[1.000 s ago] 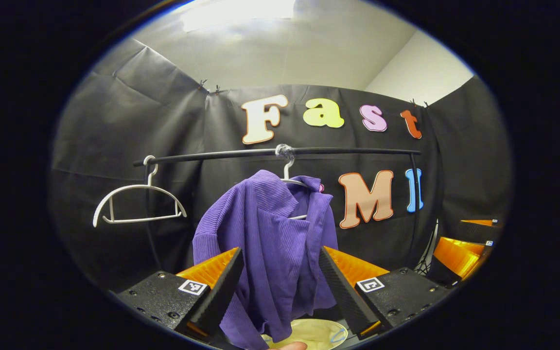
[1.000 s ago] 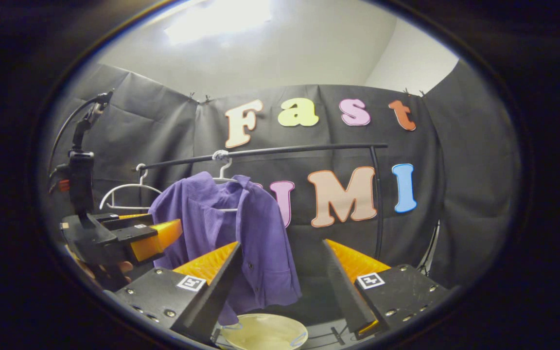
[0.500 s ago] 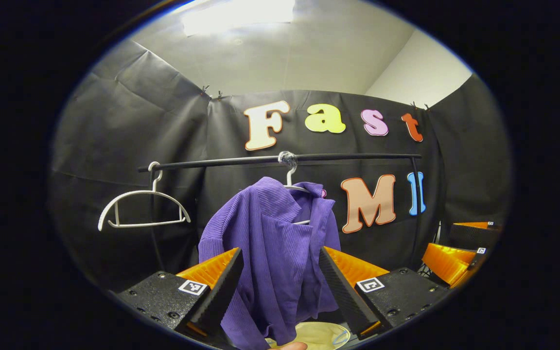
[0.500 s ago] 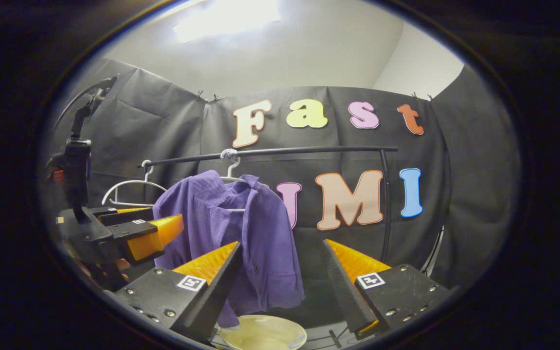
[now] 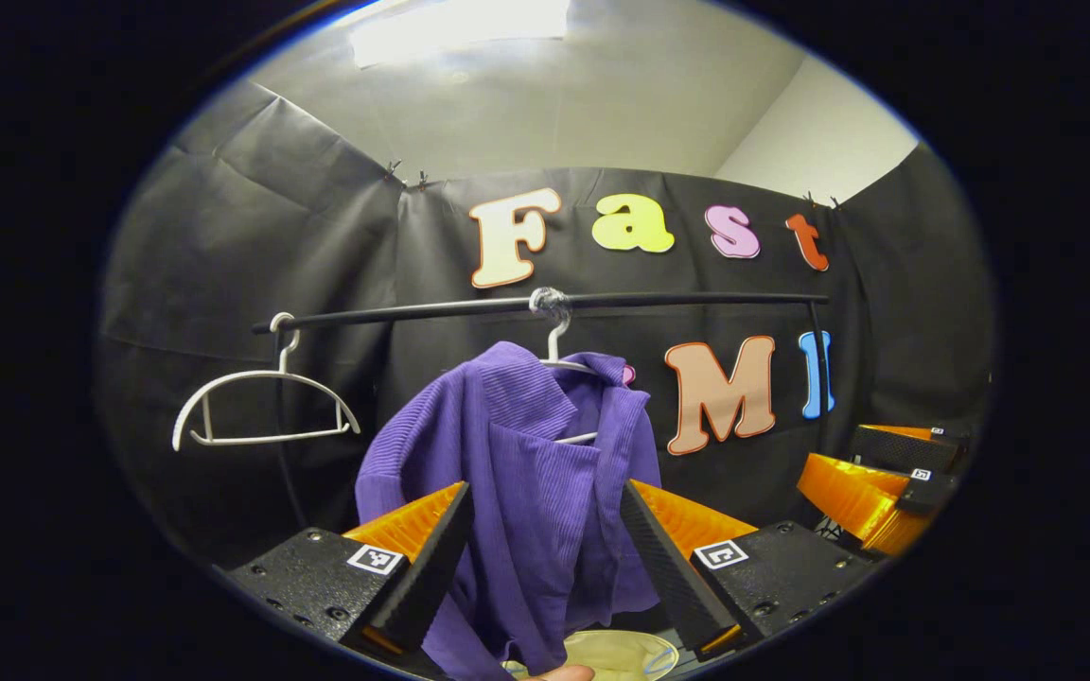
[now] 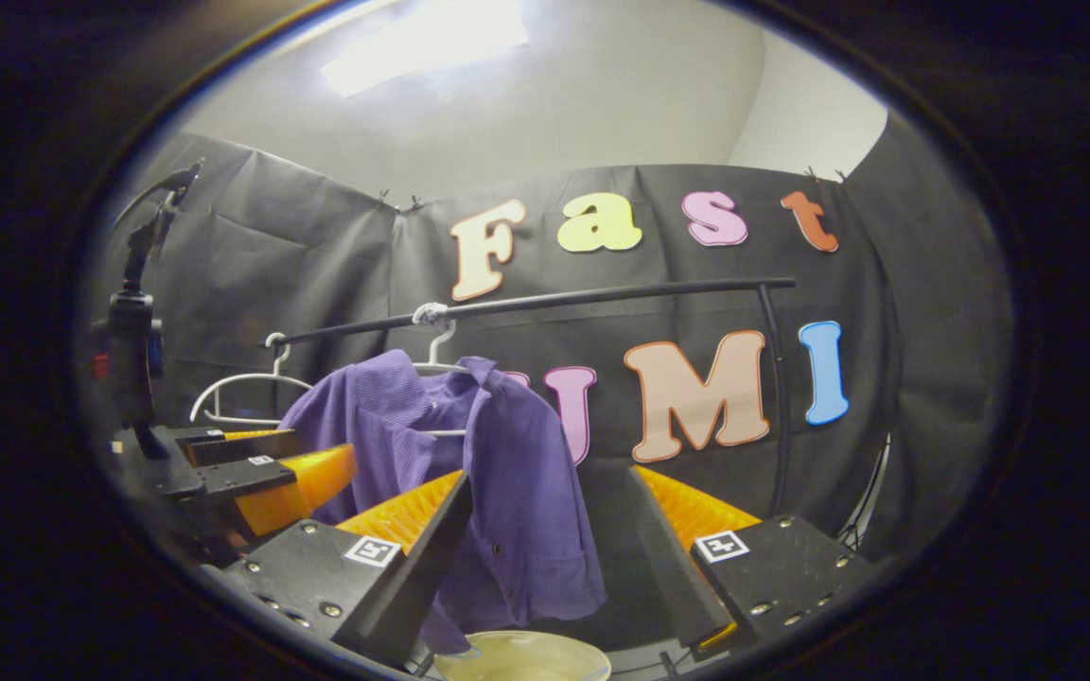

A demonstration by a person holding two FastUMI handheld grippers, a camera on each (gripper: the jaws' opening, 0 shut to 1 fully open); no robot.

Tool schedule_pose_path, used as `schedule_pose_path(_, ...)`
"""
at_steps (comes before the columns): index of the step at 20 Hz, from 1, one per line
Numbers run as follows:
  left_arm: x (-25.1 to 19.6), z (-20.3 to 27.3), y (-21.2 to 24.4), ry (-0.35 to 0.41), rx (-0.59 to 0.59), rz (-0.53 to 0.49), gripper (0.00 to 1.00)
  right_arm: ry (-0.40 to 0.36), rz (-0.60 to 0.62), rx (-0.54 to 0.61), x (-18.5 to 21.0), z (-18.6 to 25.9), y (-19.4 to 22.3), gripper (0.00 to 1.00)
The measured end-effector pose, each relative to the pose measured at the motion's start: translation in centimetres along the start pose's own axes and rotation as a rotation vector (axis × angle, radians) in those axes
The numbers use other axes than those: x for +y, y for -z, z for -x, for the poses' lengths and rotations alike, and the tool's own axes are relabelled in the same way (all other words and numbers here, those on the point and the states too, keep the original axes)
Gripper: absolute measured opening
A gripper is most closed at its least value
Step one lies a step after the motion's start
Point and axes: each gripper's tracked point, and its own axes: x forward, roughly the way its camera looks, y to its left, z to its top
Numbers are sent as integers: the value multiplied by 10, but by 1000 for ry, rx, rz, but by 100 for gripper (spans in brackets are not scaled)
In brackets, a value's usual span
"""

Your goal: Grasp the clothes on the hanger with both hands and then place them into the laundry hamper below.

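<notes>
A purple ribbed shirt (image 5: 526, 473) (image 6: 498, 473) hangs on a white hanger (image 5: 559, 355) (image 6: 431, 355) from a black rail (image 5: 677, 300) (image 6: 602, 295). Below it sits the pale rim of the laundry hamper (image 5: 616, 653) (image 6: 521, 657). My left gripper (image 5: 545, 530) is open, its fingers framing the shirt from a short way in front. My right gripper (image 6: 550, 520) is open too, with the shirt's right side showing past its left finger. In the right gripper view the left gripper (image 6: 261, 468) shows at the left, beside the shirt's shoulder. In the left gripper view the right gripper (image 5: 881, 482) shows at the far right.
An empty white hanger (image 5: 256, 407) (image 6: 233, 397) hangs at the rail's left end. The rail's upright post (image 5: 819, 378) (image 6: 777, 397) stands at the right. A fingertip (image 5: 554, 673) shows at the bottom of the left gripper view. Black cloth walls close the booth behind.
Both grippers have drifted slightly nearer the shirt, which looks a little larger. The right gripper has shifted inward in the left gripper view. Both stay open.
</notes>
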Motion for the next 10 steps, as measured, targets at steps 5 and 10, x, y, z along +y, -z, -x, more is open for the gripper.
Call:
schedule_pose_path(5, -12, -36, 32, -39, 69, -2, 98, -35, -14, 20, -7, -38, 7, 97)
schedule_pose_path(10, -7, -72, 64, -128, 112, -56, 96, -58, -20, 65, -15, -71, 28, 97)
